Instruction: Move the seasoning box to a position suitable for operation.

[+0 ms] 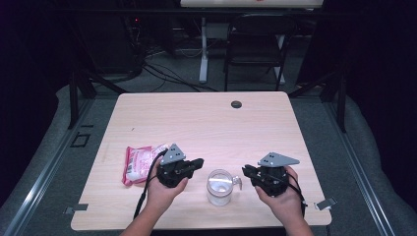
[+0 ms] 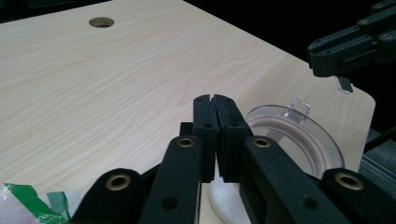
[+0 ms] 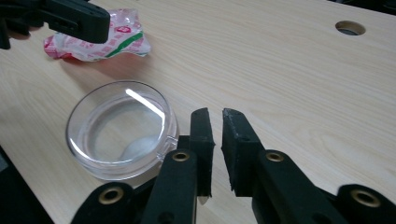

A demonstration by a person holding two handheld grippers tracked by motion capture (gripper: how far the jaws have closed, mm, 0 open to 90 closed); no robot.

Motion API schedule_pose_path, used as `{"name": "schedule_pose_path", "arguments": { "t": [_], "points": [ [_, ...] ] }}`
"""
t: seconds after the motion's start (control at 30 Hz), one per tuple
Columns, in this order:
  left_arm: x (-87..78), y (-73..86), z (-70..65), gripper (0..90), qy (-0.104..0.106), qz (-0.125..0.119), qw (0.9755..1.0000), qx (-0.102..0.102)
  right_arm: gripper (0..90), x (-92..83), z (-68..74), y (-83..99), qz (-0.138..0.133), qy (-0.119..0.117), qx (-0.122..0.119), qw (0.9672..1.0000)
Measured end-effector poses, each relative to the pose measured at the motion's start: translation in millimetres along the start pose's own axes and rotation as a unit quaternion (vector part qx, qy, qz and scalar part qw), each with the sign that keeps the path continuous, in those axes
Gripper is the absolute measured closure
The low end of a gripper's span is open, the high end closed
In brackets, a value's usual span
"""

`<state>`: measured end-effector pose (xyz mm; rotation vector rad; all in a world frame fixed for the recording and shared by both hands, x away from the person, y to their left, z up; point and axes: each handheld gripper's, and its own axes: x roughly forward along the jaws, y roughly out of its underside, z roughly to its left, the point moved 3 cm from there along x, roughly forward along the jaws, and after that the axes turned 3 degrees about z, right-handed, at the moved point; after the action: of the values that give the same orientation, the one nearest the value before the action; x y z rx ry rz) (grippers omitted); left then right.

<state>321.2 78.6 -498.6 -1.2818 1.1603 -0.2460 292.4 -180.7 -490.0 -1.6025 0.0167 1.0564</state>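
Clear round plastic jar with a transparent lid (image 1: 219, 186) stands upright at lower centre of the high view, between the two hands; left gripper (image 1: 195, 162) just left of it, right gripper (image 1: 246, 170) just right, neither touching; both about equally near, tips pointing inward at the jar from opposite sides; small clear tab on the lid points toward the right gripper

Left gripper view: jaws pressed together, nothing between them; jar at lower right, just past the tips

Right gripper view: jaws nearly together, a thin slit left, nothing held; jar at lower left beside the tips

Pink-and-white crinkled snack packet with a green stripe (image 1: 139, 162) lies flat at left of the light wooden table (image 1: 206, 118), behind the left hand; its print too small to read; no other writing legible
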Motion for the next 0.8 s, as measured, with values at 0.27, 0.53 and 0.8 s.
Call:
{"name": "schedule_pose_path", "arguments": {
  "t": [0.27,0.53,0.8],
  "points": [
    [2.1,20.4,-8.9,90.0,0.013,0.041,0.9987,0.025,85.5,4.1,7.3,7.1,0.003,-0.017,0.009,0.9998],
    [2.8,32.9,-12.0,90.0,0.027,0.056,0.9980,0.014,83.2,15.1,9.9,10.4,0.009,-0.024,0.015,0.9996],
    [4.0,42.6,-18.5,90.0,0.035,0.068,0.9970,0.013,82.5,19.7,8.4,8.8,0.014,-0.032,0.019,0.9992]
  ]
}}
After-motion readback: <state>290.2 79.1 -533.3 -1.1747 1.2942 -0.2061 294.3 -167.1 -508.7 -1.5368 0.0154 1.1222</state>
